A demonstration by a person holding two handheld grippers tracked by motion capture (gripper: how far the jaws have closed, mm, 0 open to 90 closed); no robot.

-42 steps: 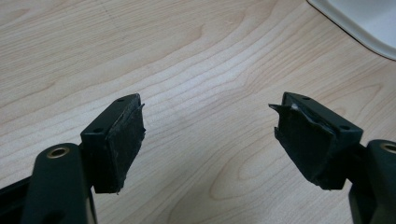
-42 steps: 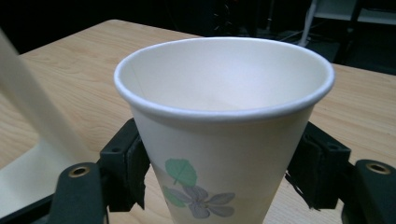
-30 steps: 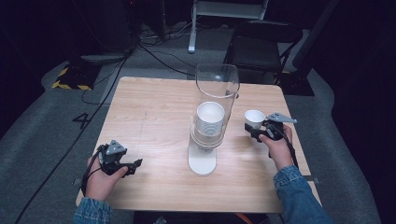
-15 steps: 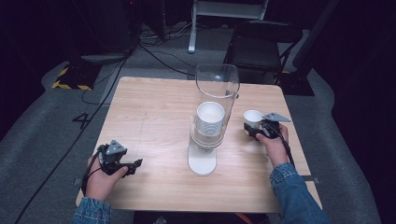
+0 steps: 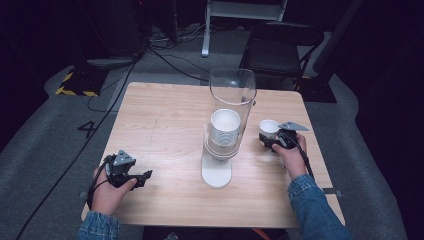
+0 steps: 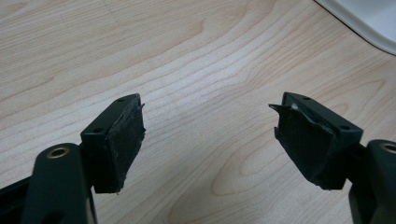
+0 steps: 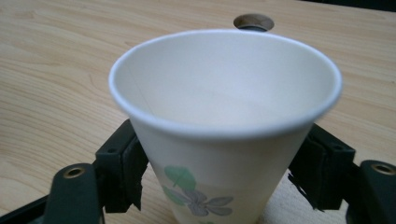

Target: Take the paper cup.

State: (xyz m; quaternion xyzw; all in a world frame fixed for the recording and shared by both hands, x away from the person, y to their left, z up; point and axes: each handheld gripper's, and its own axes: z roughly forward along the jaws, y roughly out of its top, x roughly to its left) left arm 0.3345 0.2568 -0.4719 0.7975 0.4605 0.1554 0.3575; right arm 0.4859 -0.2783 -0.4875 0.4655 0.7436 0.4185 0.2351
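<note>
Left gripper (image 5: 142, 176) just sits near the front-left of the table (image 5: 165, 125), jaws spread wide with nothing in them. Middle has the clear cup dispenser (image 5: 227, 125). On the right, the paper cup (image 7: 224, 126) stands upright between the right gripper (image 5: 267, 141) jaws, which have just been opening, pads looking slightly off its sides.

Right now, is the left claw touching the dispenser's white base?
Apart. High view shows bare table between the left claw and the white base; its jaws are open.
</note>
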